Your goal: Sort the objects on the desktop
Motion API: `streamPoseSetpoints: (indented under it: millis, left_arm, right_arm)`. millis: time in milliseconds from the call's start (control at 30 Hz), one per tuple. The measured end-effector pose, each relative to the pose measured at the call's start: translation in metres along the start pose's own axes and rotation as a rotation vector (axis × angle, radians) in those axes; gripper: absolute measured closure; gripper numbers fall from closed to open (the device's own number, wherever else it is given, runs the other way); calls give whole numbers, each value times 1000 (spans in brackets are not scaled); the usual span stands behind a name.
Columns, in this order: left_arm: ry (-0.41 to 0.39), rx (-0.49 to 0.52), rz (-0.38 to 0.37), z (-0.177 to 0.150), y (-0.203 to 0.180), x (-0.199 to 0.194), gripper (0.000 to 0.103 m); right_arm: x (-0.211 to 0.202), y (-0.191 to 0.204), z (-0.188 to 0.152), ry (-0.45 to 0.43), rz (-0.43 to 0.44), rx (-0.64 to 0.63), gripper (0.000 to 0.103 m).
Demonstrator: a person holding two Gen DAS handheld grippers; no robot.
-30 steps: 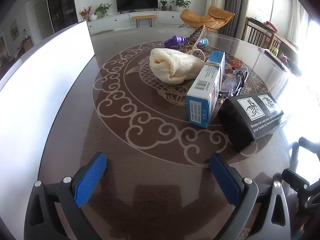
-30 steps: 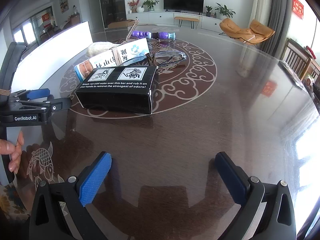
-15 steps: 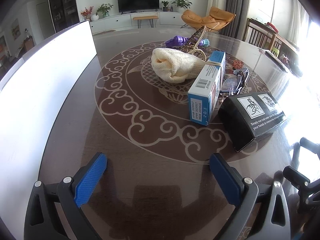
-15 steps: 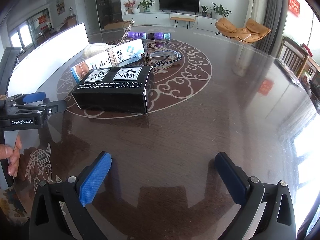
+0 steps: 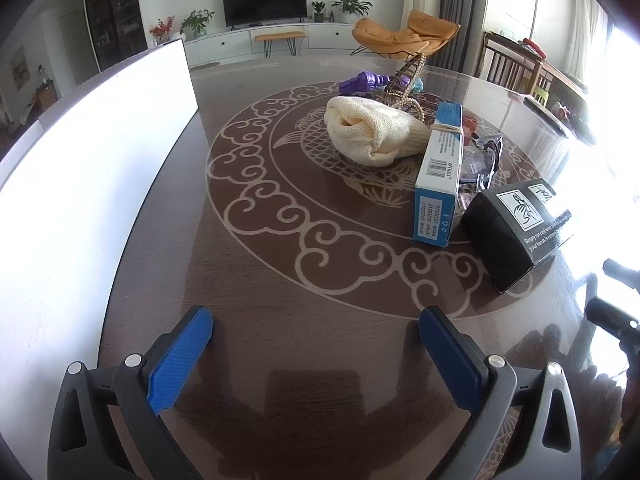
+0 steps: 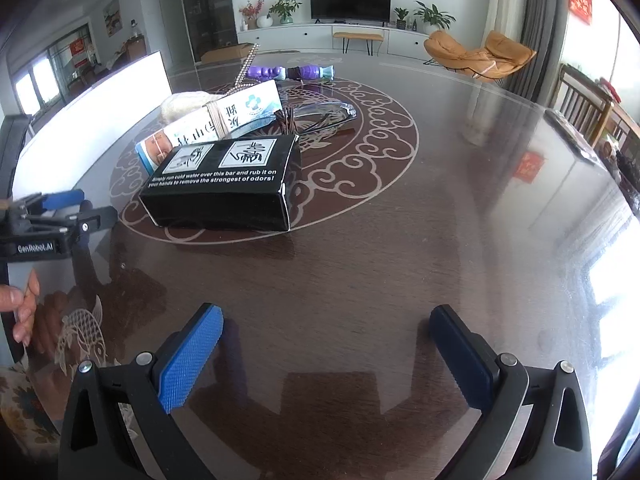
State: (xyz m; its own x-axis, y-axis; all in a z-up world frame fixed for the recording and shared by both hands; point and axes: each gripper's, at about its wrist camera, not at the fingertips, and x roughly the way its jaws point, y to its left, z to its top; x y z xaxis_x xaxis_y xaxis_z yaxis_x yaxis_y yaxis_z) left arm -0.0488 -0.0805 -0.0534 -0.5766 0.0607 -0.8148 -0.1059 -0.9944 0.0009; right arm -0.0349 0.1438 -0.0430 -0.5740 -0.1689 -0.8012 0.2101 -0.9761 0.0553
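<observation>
The left gripper [image 5: 316, 344] and the right gripper [image 6: 326, 342] both stand wide apart with nothing between the blue pads, low over the dark patterned table [image 6: 400, 264]. Compared with a second ago, both have come slightly closer to the pile, so I judge the sorting has not started. Ahead lie one black printed carton [image 6: 224, 188], touching one blue-and-white box tied with string [image 5: 440, 176], one cream knitted cloth [image 5: 372, 136], one pair of glasses [image 6: 324, 114], one purple toy [image 6: 288, 72] and one bead string [image 5: 404, 88].
</observation>
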Motion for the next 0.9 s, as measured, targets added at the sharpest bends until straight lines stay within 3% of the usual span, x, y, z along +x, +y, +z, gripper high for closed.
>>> streamPoseSetpoints:
  millis: [67,167,267,400,633,900]
  left_arm:
    - [0,0,0,0,0,0,0]
    - [0,-1,0,0,0,0,0]
    - [0,-1,-1,0,0,0,0]
    - [0,-1,-1,0,-1,0,0]
    - [0,-2,-1,0,0,0,0]
    - [3,-5,6,0,-1,0,0]
  right_arm:
    - [-12,4,13,-63,54,77,0]
    - [-18,40,45,-129,48,-4,0]
    - [1,84,72,-98,44,-142,0]
    - [27,107,78,-67,-49,-285,0]
    - [9,32,40,-36,-119,-206,0]
    - [-11,-25,-21,18,-27,-78,0]
